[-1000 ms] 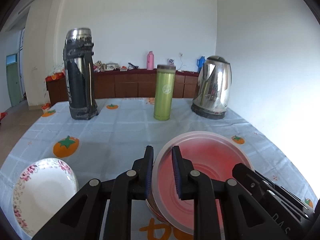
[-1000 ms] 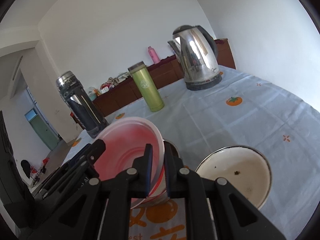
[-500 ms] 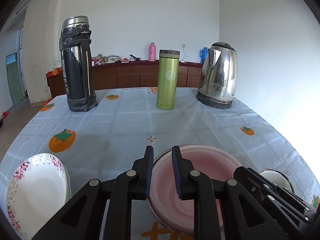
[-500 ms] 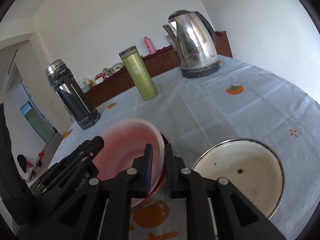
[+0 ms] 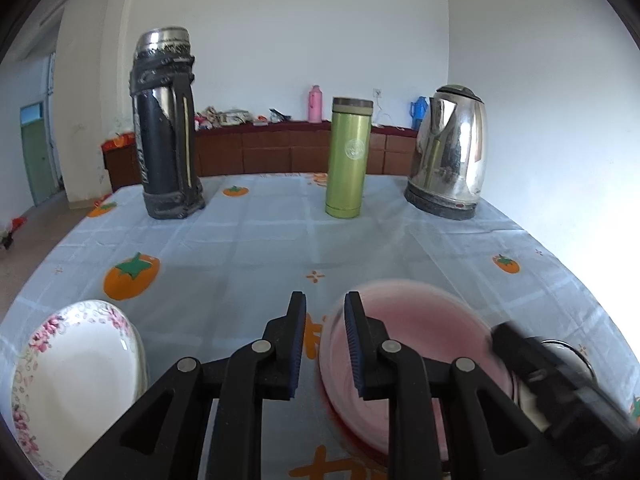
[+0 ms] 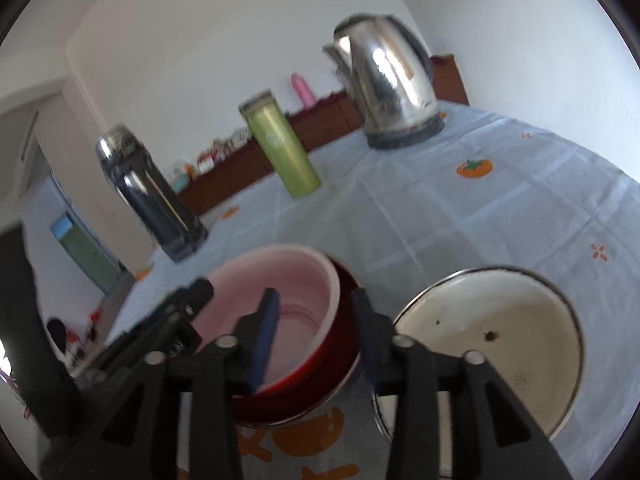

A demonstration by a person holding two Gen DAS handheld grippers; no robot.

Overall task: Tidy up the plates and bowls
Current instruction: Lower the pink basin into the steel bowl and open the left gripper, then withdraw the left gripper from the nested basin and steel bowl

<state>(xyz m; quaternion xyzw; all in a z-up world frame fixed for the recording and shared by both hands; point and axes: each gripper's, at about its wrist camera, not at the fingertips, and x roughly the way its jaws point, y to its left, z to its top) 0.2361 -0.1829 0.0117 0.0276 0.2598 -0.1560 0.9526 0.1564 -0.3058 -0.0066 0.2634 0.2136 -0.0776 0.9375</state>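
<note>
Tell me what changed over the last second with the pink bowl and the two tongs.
The pink plastic bowl, tilted up a second ago and pinched at opposite rims by both tongs, now sits nested in the red bowl. The right tongs have just been opening; the rim stands free between their jaws. The left tongs are off the rim, beside it. The white enamel bowl, floral plate, flasks and kettle stayed put.
</note>
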